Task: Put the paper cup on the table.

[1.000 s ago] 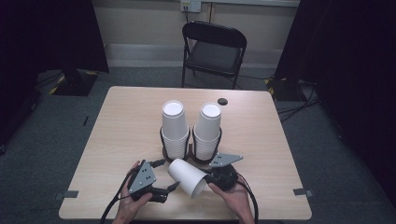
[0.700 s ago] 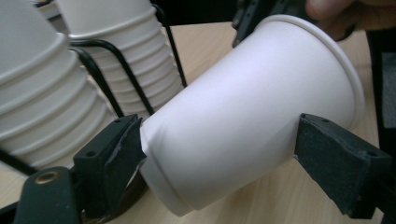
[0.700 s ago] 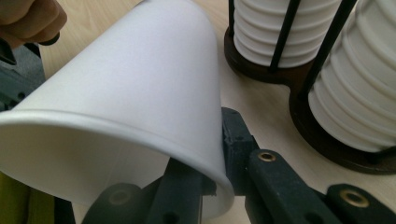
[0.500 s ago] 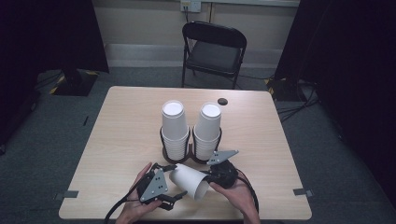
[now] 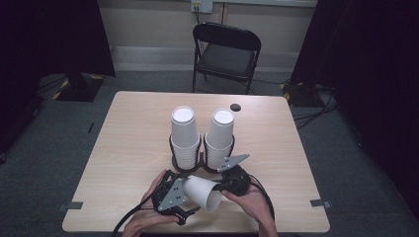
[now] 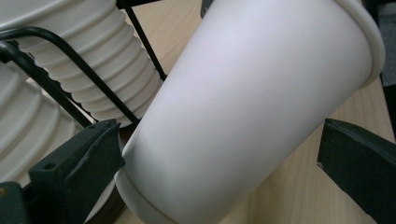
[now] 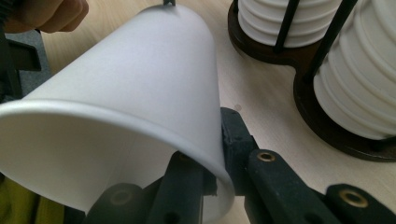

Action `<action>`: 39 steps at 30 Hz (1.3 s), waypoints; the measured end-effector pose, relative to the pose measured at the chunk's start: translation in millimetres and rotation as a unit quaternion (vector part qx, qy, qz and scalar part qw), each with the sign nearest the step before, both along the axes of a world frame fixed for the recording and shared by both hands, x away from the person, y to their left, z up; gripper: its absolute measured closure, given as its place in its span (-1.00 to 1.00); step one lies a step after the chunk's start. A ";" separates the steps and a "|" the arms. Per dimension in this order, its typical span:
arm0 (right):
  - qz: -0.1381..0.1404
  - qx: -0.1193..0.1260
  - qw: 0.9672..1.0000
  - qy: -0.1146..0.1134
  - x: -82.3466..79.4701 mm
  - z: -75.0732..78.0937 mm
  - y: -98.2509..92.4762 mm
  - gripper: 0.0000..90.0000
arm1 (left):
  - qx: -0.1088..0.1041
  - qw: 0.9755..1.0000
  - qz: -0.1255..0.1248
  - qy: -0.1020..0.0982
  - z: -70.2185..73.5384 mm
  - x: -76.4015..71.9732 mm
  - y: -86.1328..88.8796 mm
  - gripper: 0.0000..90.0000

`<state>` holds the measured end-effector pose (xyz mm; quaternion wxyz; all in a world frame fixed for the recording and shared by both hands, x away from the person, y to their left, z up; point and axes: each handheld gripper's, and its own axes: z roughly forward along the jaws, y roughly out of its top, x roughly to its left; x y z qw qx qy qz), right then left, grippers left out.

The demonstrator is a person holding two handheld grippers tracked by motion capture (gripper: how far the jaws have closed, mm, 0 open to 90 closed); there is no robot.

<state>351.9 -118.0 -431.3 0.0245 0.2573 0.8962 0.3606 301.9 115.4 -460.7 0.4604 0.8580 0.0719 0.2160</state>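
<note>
High view: near the table's [image 5: 128, 143] front edge, the right gripper [image 5: 225, 186] pinches the rim of 1 white paper cup [image 5: 202, 192] lying sideways just before 2 cup stacks [image 5: 185, 133] in a black rack [image 5: 201, 165]. The left gripper [image 5: 185, 210] has just been opening, jaws apart, cup between them unpressed.

Inventory, as counted from the high view:

- Tables [image 5: 128, 148]: one, of light wood.
- Folding chairs [image 5: 225, 54]: one, black, behind the table.
- Cup racks [image 5: 174, 160]: one, dark, with two bays.
- Stacks of white paper cups: two, a left stack [image 5: 184, 133] and a right stack [image 5: 220, 136]; the number of cups nested in each could not be told, though the ribbed rims suggested perhaps eight or more apiece.
- Loose paper cups [image 5: 203, 192]: one, lying sideways.
- Handheld grippers: two, a left gripper [image 5: 173, 195] and a right gripper [image 5: 234, 180].
- Small dark round objects [image 5: 235, 106]: one, near the far edge.
- Wall sockets [image 5: 201, 6]: one.
</note>
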 end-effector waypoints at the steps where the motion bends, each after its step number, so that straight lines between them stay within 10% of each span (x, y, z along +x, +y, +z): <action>1: -0.001 0.000 1.000 0.006 0.9 0.1 -0.2 0.93 | -0.001 1.000 -0.004 0.001 -1.0 0.3 -2.2 -1.00; 10: -0.006 0.022 1.000 0.019 3.7 0.2 2.7 0.95 | 0.013 1.000 0.003 -0.009 -2.0 -5.6 -23.4 -1.00; 31: -0.013 0.042 0.997 0.058 7.3 -6.3 18.0 0.95 | -0.027 0.999 0.016 -0.037 -3.6 -7.7 -34.2 -0.83; 39: -0.024 0.052 0.996 0.062 8.1 -5.4 20.0 0.92 | -0.055 0.998 0.025 -0.018 -3.3 -6.4 -30.3 -0.79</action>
